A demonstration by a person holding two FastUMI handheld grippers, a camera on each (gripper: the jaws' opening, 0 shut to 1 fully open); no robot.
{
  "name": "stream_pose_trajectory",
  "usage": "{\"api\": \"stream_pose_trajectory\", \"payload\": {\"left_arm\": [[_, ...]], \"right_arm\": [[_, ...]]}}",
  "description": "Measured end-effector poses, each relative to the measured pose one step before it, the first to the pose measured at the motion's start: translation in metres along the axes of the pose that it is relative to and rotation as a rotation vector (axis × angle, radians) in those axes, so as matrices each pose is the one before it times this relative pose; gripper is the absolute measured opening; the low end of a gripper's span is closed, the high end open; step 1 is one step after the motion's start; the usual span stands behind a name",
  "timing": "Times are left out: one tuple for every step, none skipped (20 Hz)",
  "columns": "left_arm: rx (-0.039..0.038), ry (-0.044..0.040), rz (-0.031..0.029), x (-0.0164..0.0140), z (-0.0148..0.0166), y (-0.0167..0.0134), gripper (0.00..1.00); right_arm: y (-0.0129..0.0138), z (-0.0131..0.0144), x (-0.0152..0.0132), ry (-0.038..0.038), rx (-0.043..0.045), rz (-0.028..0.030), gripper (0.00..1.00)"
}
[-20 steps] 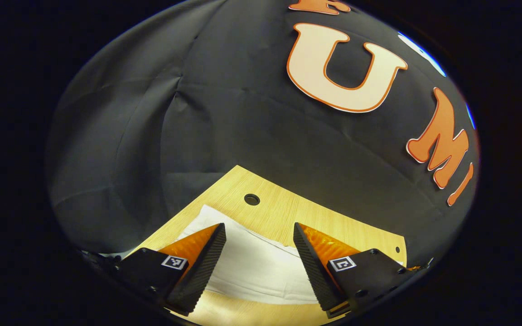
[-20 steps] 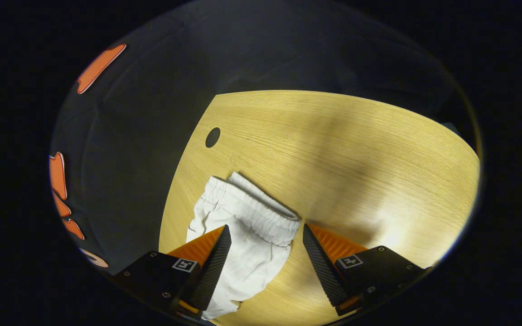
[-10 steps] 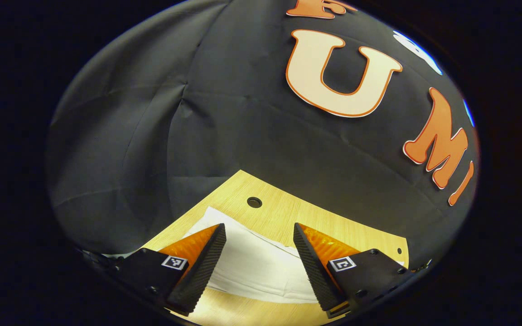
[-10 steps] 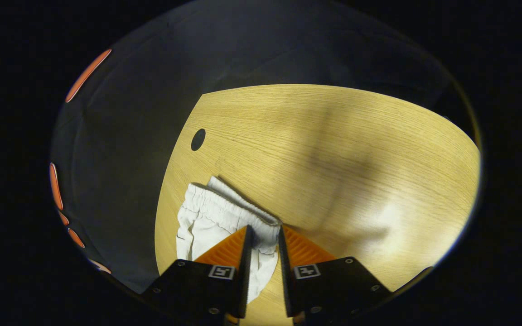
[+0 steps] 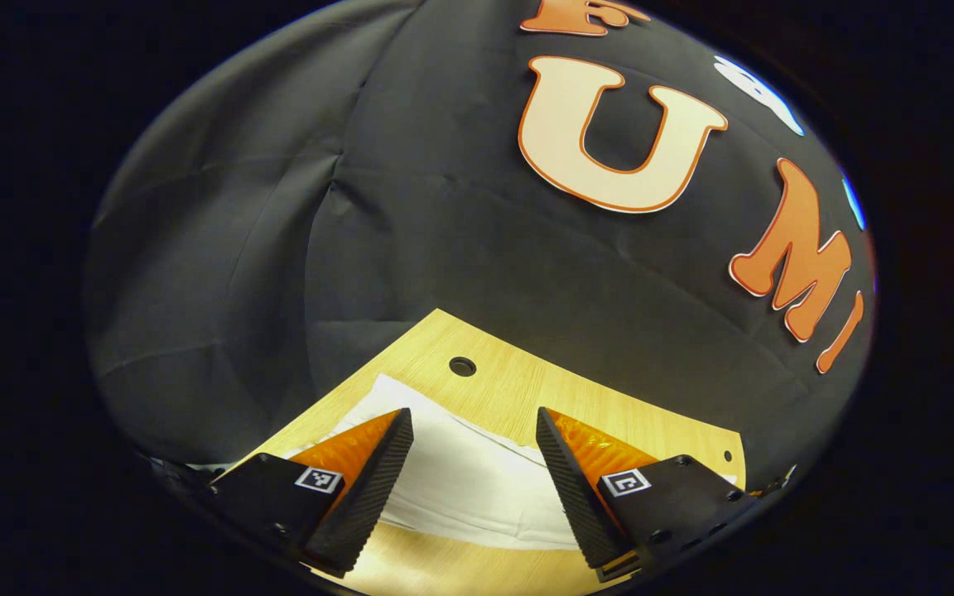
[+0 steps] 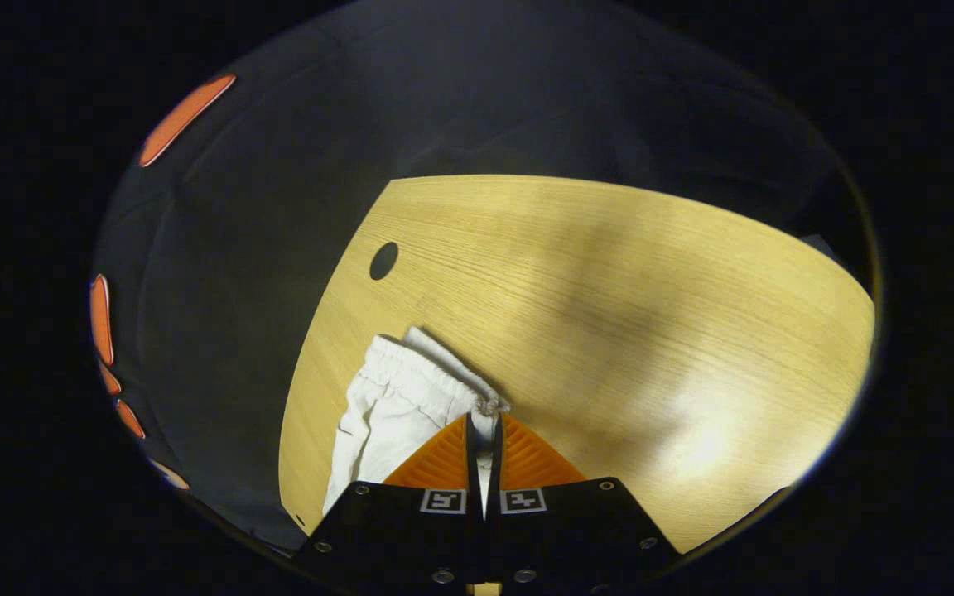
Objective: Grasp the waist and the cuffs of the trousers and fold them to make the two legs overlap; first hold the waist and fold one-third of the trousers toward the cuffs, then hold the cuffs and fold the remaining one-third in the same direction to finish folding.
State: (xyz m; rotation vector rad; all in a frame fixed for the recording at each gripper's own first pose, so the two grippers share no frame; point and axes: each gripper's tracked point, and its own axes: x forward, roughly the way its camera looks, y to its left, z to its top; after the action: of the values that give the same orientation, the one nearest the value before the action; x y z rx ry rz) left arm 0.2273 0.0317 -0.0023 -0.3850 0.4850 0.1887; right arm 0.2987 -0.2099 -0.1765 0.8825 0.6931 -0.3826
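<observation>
White trousers lie flat on a light wooden table. In the right gripper view the gathered elastic waist (image 6: 411,372) sits at the lower left, and my right gripper (image 6: 484,418) is shut on its near corner, the band bunched between the fingers. In the left gripper view the flat white leg end of the trousers (image 5: 469,488) spreads across the table, and my left gripper (image 5: 474,426) hangs open above it, one finger to each side of the cloth, touching nothing that I can see.
The wooden table (image 6: 609,298) stretches bare to the right of the waist. A round cable hole (image 6: 383,260) lies near its far left edge, and the cable hole (image 5: 462,366) sits just beyond the cuffs. Black cloth walls stand close behind the table.
My right gripper has gone from open to fully shut on the waistband corner, which is now pinched and bunched. The left gripper stays open and has barely shifted.
</observation>
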Motion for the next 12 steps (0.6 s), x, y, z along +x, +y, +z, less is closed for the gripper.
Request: {"api": "stream_pose_trajectory", "payload": {"left_arm": [[0.00017,-0.00070,-0.00757,-0.00127,0.00094,-0.00109,0.98],[-0.00045,0.00168,-0.00781,-0.00057,-0.00115,0.00028,0.98],[0.00284,0.00326,-0.00831,-0.00022,-0.00006,0.00014,0.98],[0.00434,0.00325,-0.00616,-0.00214,-0.00158,-0.00002,0.98],[0.00443,0.00031,-0.00583,-0.00072,0.00014,0.00027,0.98],[0.00870,-0.00188,-0.00132,-0.00222,-0.00064,-0.00048,0.98],[0.01525,-0.00264,0.00519,-0.00152,-0.00010,0.00096,0.98],[0.01597,-0.00903,0.00198,-0.00052,0.00236,-0.00189,1.00],[0.02086,-0.00908,-0.00475,-0.00044,0.00232,-0.00092,0.98],[0.02167,-0.00417,-0.00185,0.00040,0.00075,0.00031,0.98],[0.01409,-0.00413,-0.00332,0.00037,-0.00049,-0.00051,0.98],[0.00721,-0.00331,-0.00678,0.00017,0.00138,-0.00082,0.98]], "right_arm": [[0.00775,0.00174,-0.00582,-0.01622,-0.01289,0.01708,0.01],[0.01118,0.00216,-0.00896,-0.02211,-0.02060,0.01721,0.01],[0.01117,0.00012,-0.00890,-0.01845,-0.02983,0.01400,0.01],[0.01056,0.00136,-0.00692,-0.01755,-0.03095,0.00830,0.01],[0.01375,-0.00059,-0.00766,-0.01417,-0.02811,0.01376,0.01],[0.01184,-0.00228,-0.00648,-0.01112,-0.01775,0.01310,0.01],[0.01263,-0.00157,-0.00856,-0.01462,-0.01770,0.01096,0.01],[0.00972,-0.00272,-0.00807,-0.00931,-0.01785,0.00932,0.01],[0.00970,-0.00373,-0.00950,-0.01253,-0.02123,0.00660,0.00],[0.01105,-0.00369,-0.00894,-0.01065,-0.02568,0.00582,0.01],[0.01296,-0.00276,-0.00550,-0.00989,-0.02622,0.00680,0.00],[0.01509,-0.00517,-0.00347,-0.00655,-0.02335,0.01172,0.01]]}}
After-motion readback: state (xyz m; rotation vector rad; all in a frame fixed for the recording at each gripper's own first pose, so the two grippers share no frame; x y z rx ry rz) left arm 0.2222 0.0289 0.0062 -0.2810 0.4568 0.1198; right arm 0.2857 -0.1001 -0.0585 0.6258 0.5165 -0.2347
